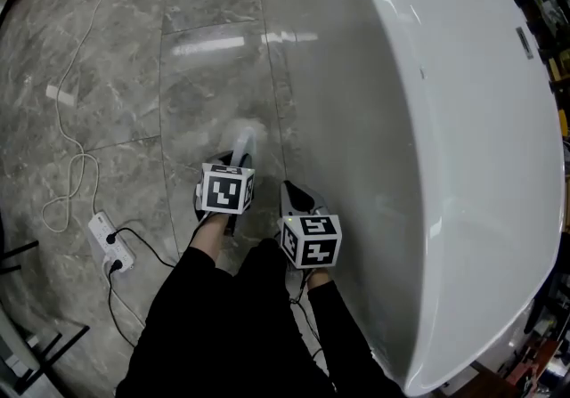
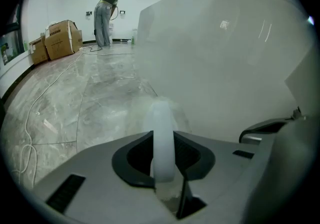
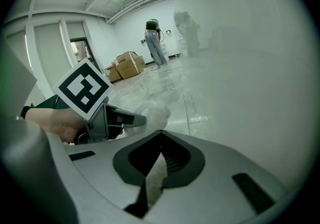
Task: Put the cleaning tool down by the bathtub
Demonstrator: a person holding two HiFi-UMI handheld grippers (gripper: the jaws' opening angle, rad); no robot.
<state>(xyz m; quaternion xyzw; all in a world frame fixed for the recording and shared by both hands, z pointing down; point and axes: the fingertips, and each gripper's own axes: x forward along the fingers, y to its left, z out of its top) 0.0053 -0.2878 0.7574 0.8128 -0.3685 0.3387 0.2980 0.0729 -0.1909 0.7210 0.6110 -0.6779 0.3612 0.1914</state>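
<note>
Left gripper (image 1: 237, 158), lower centre in the head view, grips a white translucent plastic cleaning tool (image 2: 162, 128) between part-open jaws. The tool is over the grey marble floor (image 1: 134, 76), just left of the glossy white bathtub (image 1: 463, 165). Right gripper (image 1: 294, 200), alongside, is closed and empty. Brown cardboard boxes (image 2: 60, 37) stand far upper left.

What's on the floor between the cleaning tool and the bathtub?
Nothing, just bare marble floor. The head view shows it between the cleaning tool, held in the left tongs, and the bathtub.
</note>
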